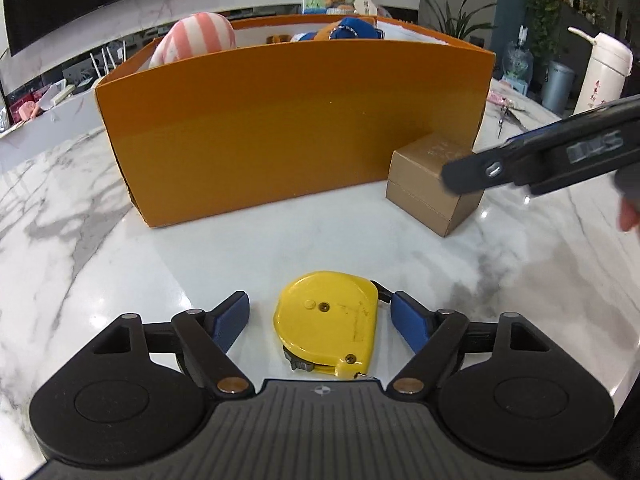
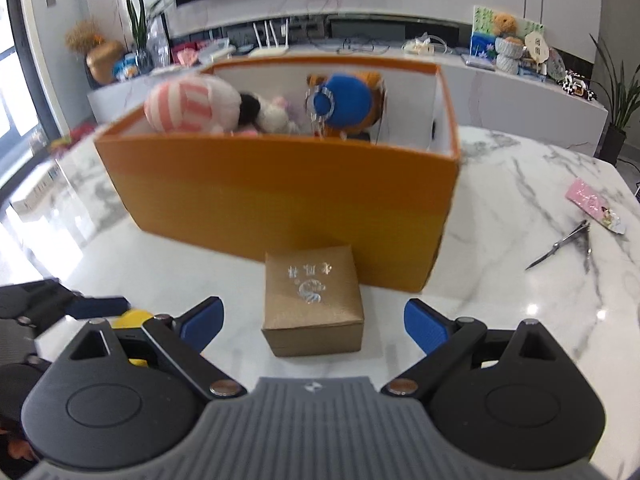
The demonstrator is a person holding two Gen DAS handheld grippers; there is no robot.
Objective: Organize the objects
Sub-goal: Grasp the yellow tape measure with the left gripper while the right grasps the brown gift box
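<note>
Left hand-held gripper (image 1: 320, 316) open around yellow tape measure (image 1: 328, 320) on marble table (image 1: 120, 260)

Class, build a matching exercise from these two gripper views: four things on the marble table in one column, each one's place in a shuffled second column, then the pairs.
Things
1. tape measure
2. small brown box
3. striped plush toy
4. scissors

Places
A. inside the orange box
B. on bare table, far right
C. between the open left gripper pads
D. at the orange box's front wall, ahead of the right gripper

Pairs: 1-C, 2-D, 3-A, 4-B
</note>
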